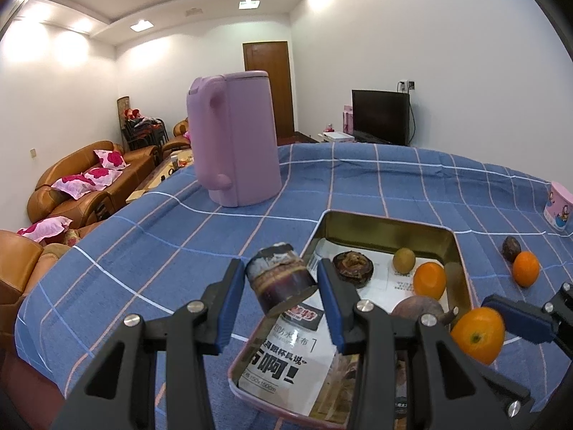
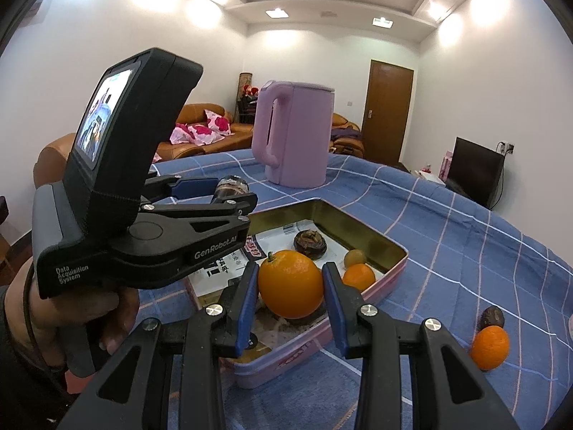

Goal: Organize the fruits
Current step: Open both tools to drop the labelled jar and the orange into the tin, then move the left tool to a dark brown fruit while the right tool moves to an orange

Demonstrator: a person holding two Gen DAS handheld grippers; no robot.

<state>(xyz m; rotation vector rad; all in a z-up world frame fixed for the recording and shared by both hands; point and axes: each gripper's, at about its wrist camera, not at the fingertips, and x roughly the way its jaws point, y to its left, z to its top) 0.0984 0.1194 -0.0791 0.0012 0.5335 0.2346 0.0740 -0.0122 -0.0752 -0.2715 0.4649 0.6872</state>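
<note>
My left gripper (image 1: 281, 276) is shut on a dark labelled can (image 1: 281, 281), held tilted over the left rim of a pink tin (image 1: 386, 227) with a gold inside. My right gripper (image 2: 290, 276) is shut on a large orange (image 2: 290, 283) and holds it above the tin's near end (image 2: 390, 243). In the tin lie a dark brown fruit (image 2: 309, 245), a small green-brown fruit (image 2: 355, 257), a smaller orange (image 2: 359, 276) and a purple-brown fruit (image 1: 417, 308). Printed paper lines the bottom.
Right of the tin, on the blue checked cloth, lie another orange (image 2: 490, 347) and a dark round fruit (image 2: 492, 317). A purple kettle (image 1: 234, 139) stands behind the tin. A pink cup (image 1: 558, 206) sits at the far right. A hand holds the left gripper's handle (image 2: 107, 304).
</note>
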